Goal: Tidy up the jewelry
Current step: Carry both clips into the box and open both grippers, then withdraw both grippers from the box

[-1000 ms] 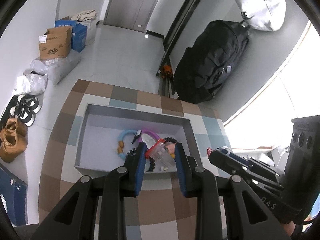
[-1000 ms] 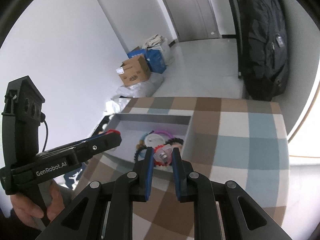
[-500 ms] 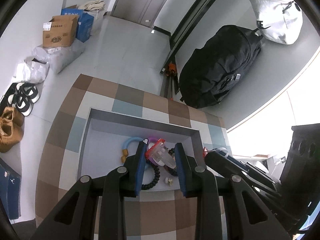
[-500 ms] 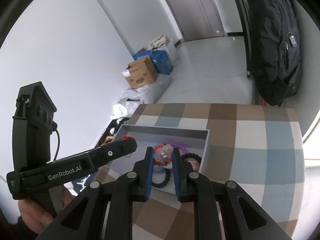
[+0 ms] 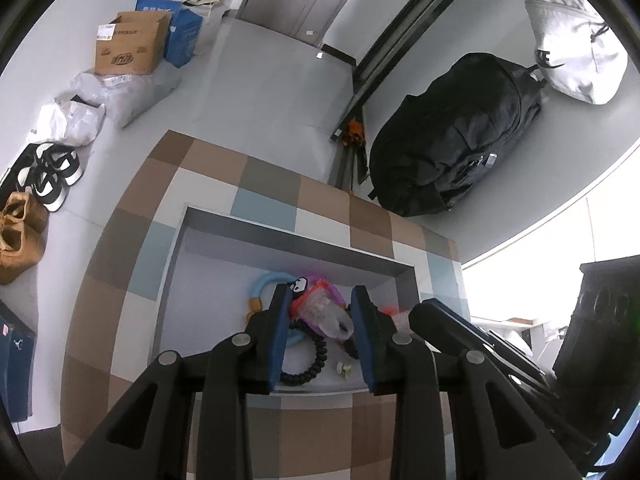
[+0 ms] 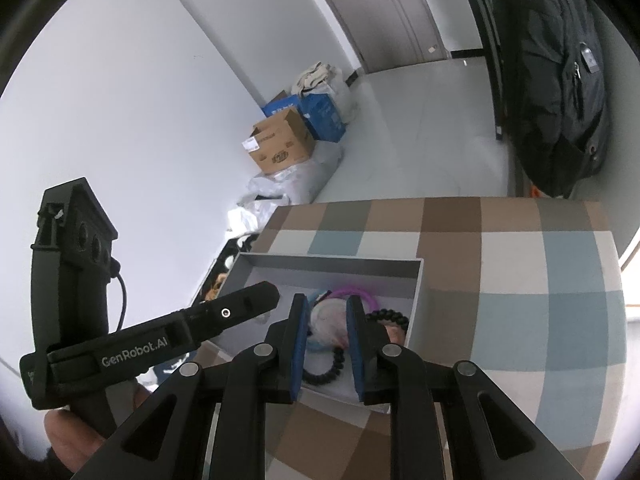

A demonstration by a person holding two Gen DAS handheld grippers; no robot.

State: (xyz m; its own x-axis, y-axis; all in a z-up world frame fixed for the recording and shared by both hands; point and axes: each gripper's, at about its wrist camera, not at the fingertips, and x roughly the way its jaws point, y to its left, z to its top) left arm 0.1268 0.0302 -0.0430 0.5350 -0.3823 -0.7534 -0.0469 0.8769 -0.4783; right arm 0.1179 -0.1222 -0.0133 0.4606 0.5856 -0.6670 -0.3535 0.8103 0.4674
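A grey open box (image 5: 304,246) sits on a checked tablecloth (image 5: 120,264) and holds jewelry. In it lie a black bead bracelet (image 5: 316,360), a light blue ring (image 5: 266,282), a purple ring (image 6: 356,294) and a small clear bag with a red edge (image 5: 320,312). My left gripper (image 5: 322,316) hangs over the box with its jaws apart on either side of the bag; contact is unclear. My right gripper (image 6: 328,328) is over the same pile (image 6: 326,322), jaws apart. Each gripper shows in the other's view.
The box also shows in the right wrist view (image 6: 332,266). A black backpack (image 5: 460,152) and white bag (image 5: 576,48) lean on the wall behind. Cardboard and blue boxes (image 5: 132,46), plastic bags and shoes (image 5: 20,224) lie on the floor to the left.
Both grippers have moved forward and down over the box. The small bag, held up between the two grippers earlier, now sits lower on the pile, and the right jaws have opened off it.
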